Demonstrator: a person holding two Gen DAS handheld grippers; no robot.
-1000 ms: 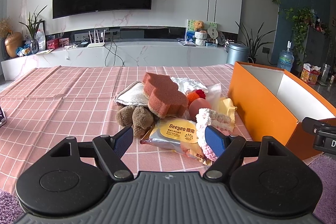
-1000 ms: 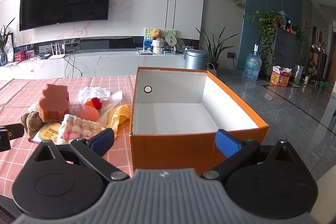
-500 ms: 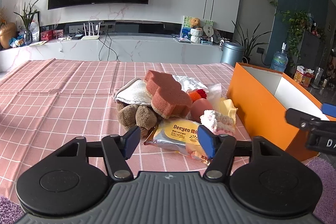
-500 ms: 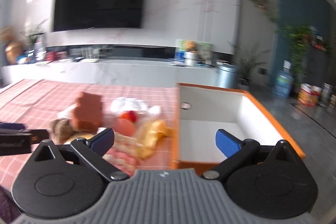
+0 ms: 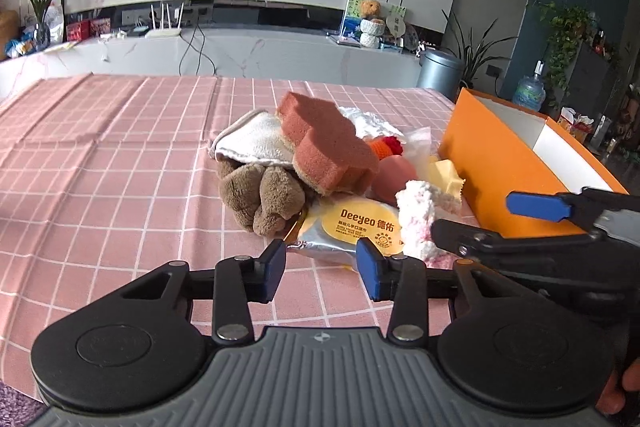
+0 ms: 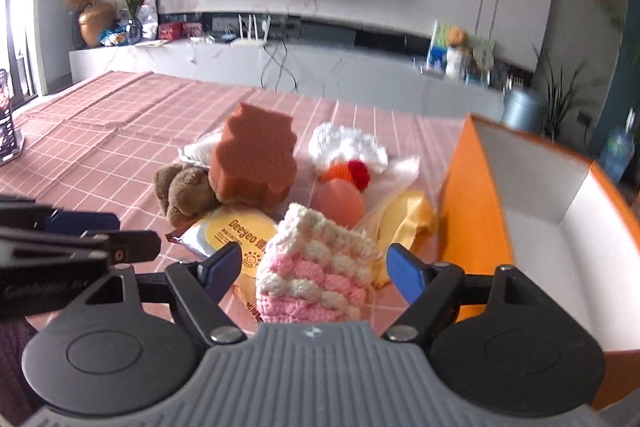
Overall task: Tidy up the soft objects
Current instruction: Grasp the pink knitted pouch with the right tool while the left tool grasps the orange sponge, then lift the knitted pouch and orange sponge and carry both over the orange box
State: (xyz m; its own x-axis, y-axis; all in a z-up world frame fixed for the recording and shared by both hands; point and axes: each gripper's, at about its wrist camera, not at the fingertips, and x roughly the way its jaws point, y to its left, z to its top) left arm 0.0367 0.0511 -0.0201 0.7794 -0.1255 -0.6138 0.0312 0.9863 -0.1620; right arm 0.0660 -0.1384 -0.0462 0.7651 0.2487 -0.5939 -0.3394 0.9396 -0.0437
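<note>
A pile of soft things lies on the pink checked tablecloth [image 5: 100, 163]: a brown sponge [image 5: 324, 147], a brown plush toy [image 5: 264, 195], a white cloth [image 5: 256, 139], a Deeyeo wipes pack [image 5: 356, 227], a peach ball [image 6: 338, 201] and a pink-and-white crochet piece [image 6: 316, 267]. My right gripper [image 6: 316, 267] is open, its fingers on either side of the crochet piece. My left gripper [image 5: 322, 267] is open but narrowed, empty, just in front of the wipes pack. The open orange box [image 6: 560, 227] stands right of the pile.
My right gripper also shows in the left wrist view [image 5: 492, 223], close beside my left gripper. A yellow cloth [image 6: 404, 223] and a white crochet piece with red and orange bits [image 6: 348, 151] lie by the box. A TV bench stands behind the table.
My right gripper has swung left from the orange box to the pile and now straddles the crochet piece. My left gripper's fingers have narrowed and it has moved slightly closer to the wipes pack.
</note>
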